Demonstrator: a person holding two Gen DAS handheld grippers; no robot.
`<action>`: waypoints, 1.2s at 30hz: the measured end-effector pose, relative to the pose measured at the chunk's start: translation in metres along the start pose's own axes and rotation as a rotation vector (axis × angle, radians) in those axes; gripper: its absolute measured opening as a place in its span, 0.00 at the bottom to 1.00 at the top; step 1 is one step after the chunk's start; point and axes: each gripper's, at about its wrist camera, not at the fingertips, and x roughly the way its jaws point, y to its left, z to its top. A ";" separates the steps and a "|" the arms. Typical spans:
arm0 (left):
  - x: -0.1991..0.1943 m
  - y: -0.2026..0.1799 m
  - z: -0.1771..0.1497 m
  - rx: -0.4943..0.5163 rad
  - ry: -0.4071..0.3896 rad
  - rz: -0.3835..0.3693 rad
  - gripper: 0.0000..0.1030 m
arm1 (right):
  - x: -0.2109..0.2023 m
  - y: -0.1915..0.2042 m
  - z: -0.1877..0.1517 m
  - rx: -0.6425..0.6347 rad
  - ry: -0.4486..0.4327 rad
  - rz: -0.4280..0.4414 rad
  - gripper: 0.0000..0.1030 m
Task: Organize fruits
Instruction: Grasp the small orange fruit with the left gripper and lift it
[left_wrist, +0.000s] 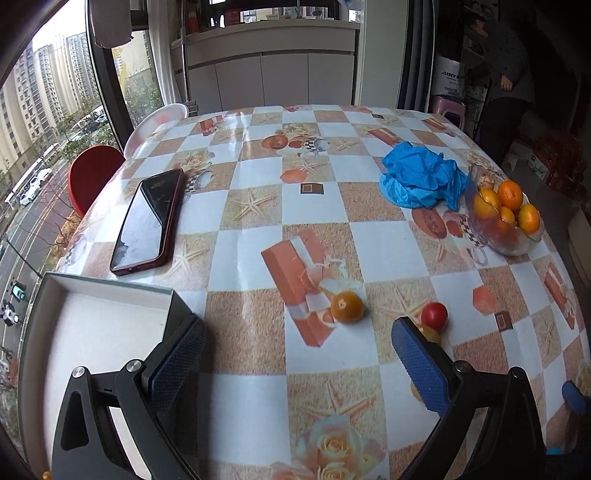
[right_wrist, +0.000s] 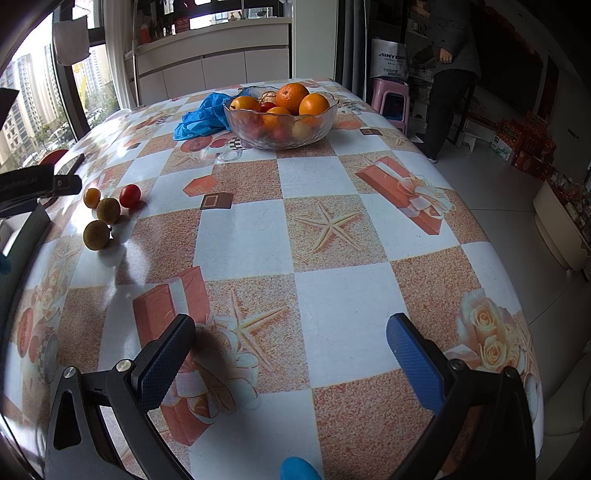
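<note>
A glass bowl (right_wrist: 314, 127) of oranges (right_wrist: 291, 96) and smaller fruit stands at the far side of the table; it also shows in the left wrist view (left_wrist: 517, 243). Loose fruit lies on the cloth: a small orange tomato (left_wrist: 346, 306) (right_wrist: 91, 197), a red tomato (left_wrist: 434, 315) (right_wrist: 130, 195), and two brown longans (right_wrist: 108, 210) (right_wrist: 96, 235). My left gripper (left_wrist: 299, 354) is open and empty, just short of the orange tomato. My right gripper (right_wrist: 291, 354) is open and empty over bare cloth, well right of the loose fruit.
An open white box (left_wrist: 55, 295) sits at the near left by my left finger. A phone (left_wrist: 149, 221) lies beyond it. A crumpled blue plastic bag (left_wrist: 421, 177) (right_wrist: 201, 116) lies beside the bowl. Chairs stand by the window; a person stands far right.
</note>
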 end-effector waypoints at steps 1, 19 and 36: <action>0.005 -0.001 0.004 0.001 0.005 -0.002 0.93 | 0.000 0.000 0.000 0.000 0.000 0.000 1.00; 0.036 -0.030 0.001 0.087 0.035 -0.034 0.24 | 0.000 0.000 0.000 0.000 -0.001 -0.001 1.00; -0.033 -0.005 -0.100 0.075 -0.048 -0.007 0.24 | 0.000 0.001 0.000 0.000 -0.002 -0.002 1.00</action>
